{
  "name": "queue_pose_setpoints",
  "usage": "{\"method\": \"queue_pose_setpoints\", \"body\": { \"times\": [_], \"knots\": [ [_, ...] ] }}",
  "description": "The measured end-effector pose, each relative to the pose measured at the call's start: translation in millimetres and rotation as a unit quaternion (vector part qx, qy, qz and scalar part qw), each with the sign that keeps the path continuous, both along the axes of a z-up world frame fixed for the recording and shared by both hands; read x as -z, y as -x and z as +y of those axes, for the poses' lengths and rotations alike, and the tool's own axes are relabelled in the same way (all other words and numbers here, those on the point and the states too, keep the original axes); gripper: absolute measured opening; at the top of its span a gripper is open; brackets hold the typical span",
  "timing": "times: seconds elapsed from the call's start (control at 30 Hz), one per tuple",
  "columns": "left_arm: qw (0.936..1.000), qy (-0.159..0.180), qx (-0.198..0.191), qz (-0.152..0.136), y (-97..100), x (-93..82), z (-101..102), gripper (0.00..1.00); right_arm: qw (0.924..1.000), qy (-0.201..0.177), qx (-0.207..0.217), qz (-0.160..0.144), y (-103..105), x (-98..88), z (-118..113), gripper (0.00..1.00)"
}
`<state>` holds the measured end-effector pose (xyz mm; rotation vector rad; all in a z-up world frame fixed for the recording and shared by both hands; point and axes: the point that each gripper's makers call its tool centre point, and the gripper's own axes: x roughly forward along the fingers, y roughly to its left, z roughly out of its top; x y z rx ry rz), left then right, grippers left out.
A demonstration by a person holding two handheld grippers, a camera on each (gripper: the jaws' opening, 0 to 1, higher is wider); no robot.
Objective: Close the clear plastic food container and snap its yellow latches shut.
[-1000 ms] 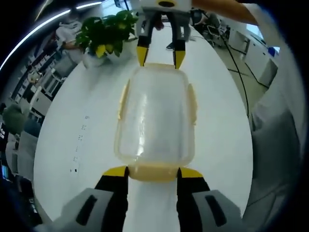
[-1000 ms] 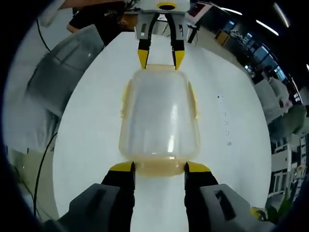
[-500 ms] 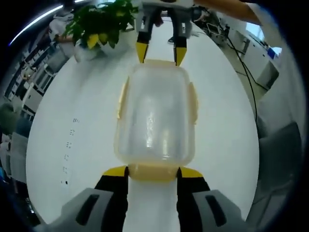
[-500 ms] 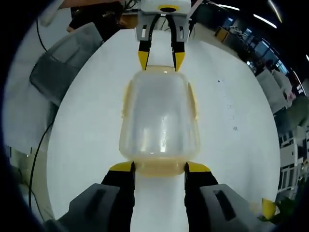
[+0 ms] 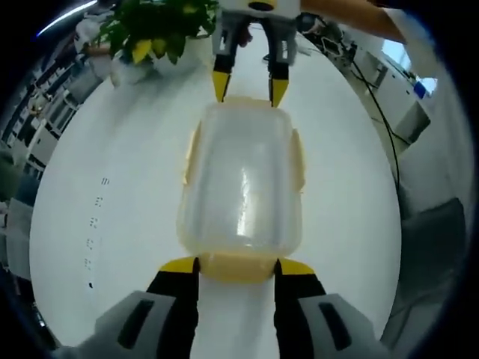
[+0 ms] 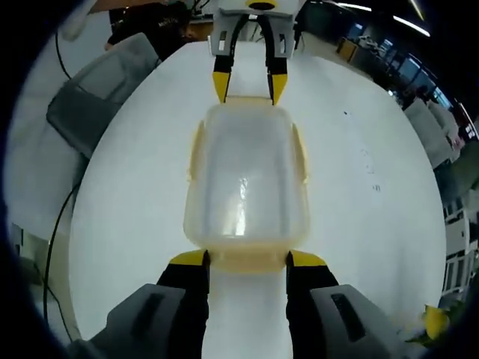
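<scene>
The clear plastic container [image 5: 241, 179] with its lid on lies lengthwise between the two grippers over the white table [image 5: 112, 187]. My left gripper [image 5: 237, 267] is shut on the yellow end latch [image 5: 236, 265] nearest it. The right gripper [image 5: 245, 86] grips the far end. In the right gripper view the same container [image 6: 245, 179] runs from my right gripper [image 6: 247, 260], shut on its near yellow latch [image 6: 247, 260], up to the left gripper [image 6: 245, 84]. Yellow side latches [image 5: 190, 153] [image 6: 301, 153] lie along both long edges.
A potted green plant [image 5: 150, 34] stands at the table's far left edge. A grey chair [image 6: 97, 82] and a black cable [image 6: 56, 247] lie beyond the table's left rim. A person's arm [image 5: 352, 15] reaches in at the top right.
The table and room have turned behind the container, while the container stays fixed between both grippers. The plant has slid up and left in the left gripper view.
</scene>
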<state>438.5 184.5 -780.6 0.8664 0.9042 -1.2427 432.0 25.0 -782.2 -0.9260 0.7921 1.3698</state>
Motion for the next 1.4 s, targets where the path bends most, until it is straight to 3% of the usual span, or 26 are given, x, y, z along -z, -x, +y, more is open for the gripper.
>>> {"method": "queue_pose_setpoints", "body": {
  "times": [1.17, 1.33, 1.4],
  "knots": [
    [0.9997, -0.025, 0.004, -0.005, -1.1, 0.3, 14.9, 0.34, 0.9984, -0.03, 0.044, 0.022, 11.5, 0.6, 9.3, 0.38],
    [0.9996, -0.028, 0.005, -0.008, -4.5, 2.4, 15.5, 0.32, 0.9976, -0.03, 0.056, 0.026, 13.5, 4.8, 10.0, 0.38],
    [0.9995, -0.028, 0.009, -0.005, -3.5, 4.1, 15.3, 0.23, 0.9972, -0.029, 0.061, 0.033, 15.7, 7.0, 9.7, 0.38]
  ]
}}
